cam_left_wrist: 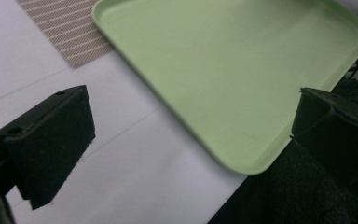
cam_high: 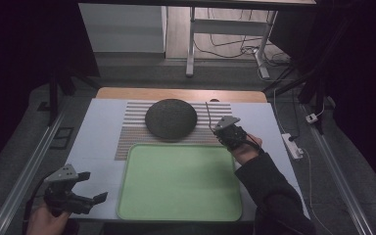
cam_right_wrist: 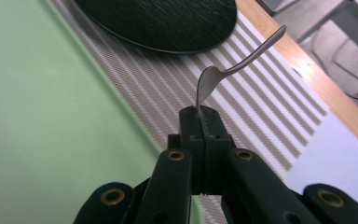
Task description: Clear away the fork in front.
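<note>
The right claw [cam_right_wrist: 204, 116] is clamped tight on the bowl end of a metal spoon [cam_right_wrist: 235, 65], whose handle sticks up and away beyond its tips. Just past it lies a dark round plate [cam_high: 171, 119] on a striped mat [cam_high: 127, 132], with the green tray [cam_high: 176, 183] right beside it. The left claw [cam_high: 89, 186] hangs wide open and empty over the white surface [cam_left_wrist: 135, 186], near the tray's corner.

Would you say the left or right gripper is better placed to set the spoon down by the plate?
Right. The right gripper is shut on the spoon beside the plate; the left gripper is open at the table's near left corner.
</note>
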Demonstrator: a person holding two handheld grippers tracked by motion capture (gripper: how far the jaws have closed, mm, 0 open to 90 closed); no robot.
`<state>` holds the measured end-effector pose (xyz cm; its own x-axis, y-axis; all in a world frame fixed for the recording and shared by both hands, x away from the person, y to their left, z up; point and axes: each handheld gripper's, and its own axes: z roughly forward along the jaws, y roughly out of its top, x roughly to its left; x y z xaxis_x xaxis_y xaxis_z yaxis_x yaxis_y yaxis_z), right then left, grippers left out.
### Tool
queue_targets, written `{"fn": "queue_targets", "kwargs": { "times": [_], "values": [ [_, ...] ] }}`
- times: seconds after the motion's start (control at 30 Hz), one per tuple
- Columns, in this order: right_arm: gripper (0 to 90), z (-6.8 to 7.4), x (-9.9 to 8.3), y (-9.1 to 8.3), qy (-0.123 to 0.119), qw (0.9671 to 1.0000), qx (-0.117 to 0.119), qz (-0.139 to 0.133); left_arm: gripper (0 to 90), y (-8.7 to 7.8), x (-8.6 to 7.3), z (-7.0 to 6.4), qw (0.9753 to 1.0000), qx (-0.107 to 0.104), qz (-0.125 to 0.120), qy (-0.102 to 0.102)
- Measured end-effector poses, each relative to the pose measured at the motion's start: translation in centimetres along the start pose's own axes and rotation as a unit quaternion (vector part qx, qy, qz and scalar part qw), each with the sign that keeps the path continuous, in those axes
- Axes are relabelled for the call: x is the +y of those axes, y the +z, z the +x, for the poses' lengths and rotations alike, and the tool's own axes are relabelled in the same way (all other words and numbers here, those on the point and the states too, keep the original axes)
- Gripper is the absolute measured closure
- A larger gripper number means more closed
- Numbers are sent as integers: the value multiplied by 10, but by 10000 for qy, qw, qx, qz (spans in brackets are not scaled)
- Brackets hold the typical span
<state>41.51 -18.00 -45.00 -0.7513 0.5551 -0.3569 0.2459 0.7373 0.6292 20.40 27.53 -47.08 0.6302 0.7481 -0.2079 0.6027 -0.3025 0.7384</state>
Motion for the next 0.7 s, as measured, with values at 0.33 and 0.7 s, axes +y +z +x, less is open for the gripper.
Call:
{"fn": "queue_targets", "kwargs": {
  "times": [0.33,0.7],
  "values": [
    [900,14,-13,-34,353,9958,707,-472,0,13,13,-5,9991,-162,-43,388],
    [899,39,-26,-61,315,9859,1410,-847,0,37,35,-11,9961,-428,201,746]
  ]
}}
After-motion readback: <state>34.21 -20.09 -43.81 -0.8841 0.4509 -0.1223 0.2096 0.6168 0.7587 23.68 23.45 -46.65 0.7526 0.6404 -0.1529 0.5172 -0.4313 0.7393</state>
